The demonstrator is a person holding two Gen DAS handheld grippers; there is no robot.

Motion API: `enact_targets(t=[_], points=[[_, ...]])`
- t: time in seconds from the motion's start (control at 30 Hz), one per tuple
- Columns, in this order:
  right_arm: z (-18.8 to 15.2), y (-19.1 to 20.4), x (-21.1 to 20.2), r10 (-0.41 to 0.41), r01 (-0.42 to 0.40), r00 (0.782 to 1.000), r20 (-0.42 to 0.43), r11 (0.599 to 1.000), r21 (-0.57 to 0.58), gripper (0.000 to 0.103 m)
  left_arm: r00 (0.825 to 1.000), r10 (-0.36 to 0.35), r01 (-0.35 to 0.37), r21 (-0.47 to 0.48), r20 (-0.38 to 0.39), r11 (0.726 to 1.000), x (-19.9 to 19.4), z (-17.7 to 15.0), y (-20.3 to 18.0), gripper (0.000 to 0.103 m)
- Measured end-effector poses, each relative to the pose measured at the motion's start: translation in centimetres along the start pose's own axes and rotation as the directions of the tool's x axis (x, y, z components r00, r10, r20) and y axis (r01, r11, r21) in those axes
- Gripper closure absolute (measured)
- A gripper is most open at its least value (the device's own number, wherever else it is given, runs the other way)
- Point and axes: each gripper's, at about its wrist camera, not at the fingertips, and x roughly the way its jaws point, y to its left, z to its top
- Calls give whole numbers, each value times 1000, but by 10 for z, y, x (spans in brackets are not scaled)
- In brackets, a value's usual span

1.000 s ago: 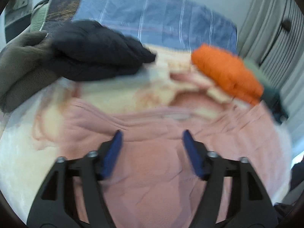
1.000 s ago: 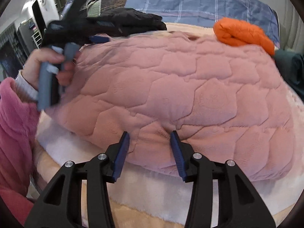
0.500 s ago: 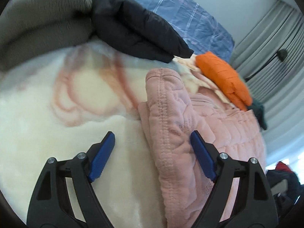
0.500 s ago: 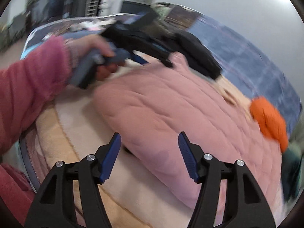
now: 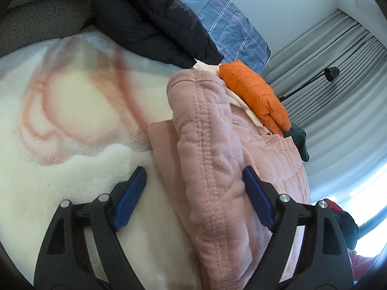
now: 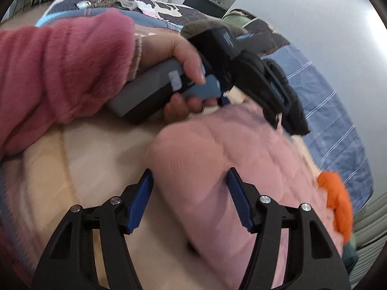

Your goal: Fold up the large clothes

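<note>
A pink quilted garment (image 5: 212, 159) lies folded on a white fleece blanket (image 5: 72, 111) on the bed. It also shows in the right wrist view (image 6: 229, 169). My left gripper (image 5: 193, 193) is open, its jaws straddling the garment's thick stitched edge without closing on it. My right gripper (image 6: 191, 198) is open, its jaws on either side of the garment's near corner. The left gripper's body, held by a hand in a pink sleeve, shows in the right wrist view (image 6: 217, 55) at the garment's far edge.
A black puffer jacket (image 5: 150, 21) and a grey fleece (image 5: 41, 17) lie at the back. An orange puffer jacket (image 5: 256, 96) lies beyond the pink garment, with a dark green item (image 5: 300, 140) behind it. A blue plaid sheet (image 5: 225, 24), grey curtains (image 5: 338, 72) and a lamp (image 5: 331, 73) stand beyond.
Both grippers have swung to the garment's left side. The left gripper has come closer to the stitched edge; the right has moved in on the near corner. Both stay open.
</note>
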Motion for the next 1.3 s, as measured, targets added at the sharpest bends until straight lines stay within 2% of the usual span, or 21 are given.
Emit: enact_targets(t=[0.13, 0.2, 0.23, 0.27, 0.3, 0.4, 0.6, 0.87, 0.97, 1.07, 1.13, 1.23, 1.3], points=[[10, 13, 14, -74, 75, 997, 13, 996, -55, 40, 1000, 0, 0, 1, 6, 1000, -2, -2, 1, 20], [12, 9, 14, -59, 59, 998, 23, 998, -25, 56, 1000, 6, -6, 5, 14, 1000, -4, -1, 1, 23], [14, 5, 13, -43, 43, 999, 31, 999, 0, 59, 1000, 10, -10, 7, 19, 1000, -4, -1, 1, 26], [14, -4, 9, -23, 21, 999, 45, 999, 44, 66, 1000, 2, -2, 4, 27, 1000, -5, -1, 1, 41], [15, -11, 7, -8, 4, 998, 56, 997, 78, 70, 999, -37, 37, -12, 27, 999, -6, 0, 2, 52], [14, -34, -3, 33, -51, 995, 96, 981, 187, 75, 997, -53, 55, -46, 51, 997, -9, 4, 0, 67], [5, -71, -41, 39, -110, 978, 205, 933, 343, 77, 993, -73, 73, 9, 93, 997, -28, 23, -38, 71], [-25, -117, -101, -80, -114, 932, 354, 862, 494, 77, 993, -50, 30, 178, 111, 983, -40, 52, -136, 72], [-50, -142, -124, -113, -153, 910, 400, 804, 574, 77, 993, -26, 0, 231, 112, 973, -36, 61, -180, 74], [-79, -161, -142, -157, -181, 888, 432, 743, 644, 78, 993, 29, -63, 301, 117, 952, -20, 63, -233, 75], [-104, -174, -155, -194, -196, 875, 444, 696, 691, 78, 993, 54, -89, 362, 105, 928, -4, 62, -273, 76], [-142, -193, -173, -240, -222, 860, 450, 619, 754, 78, 995, 64, -89, 435, 73, 896, 22, 61, -321, 76], [-172, -204, -184, -266, -248, 853, 448, 549, 798, 78, 996, 74, -91, 485, 53, 870, 40, 57, -349, 76]])
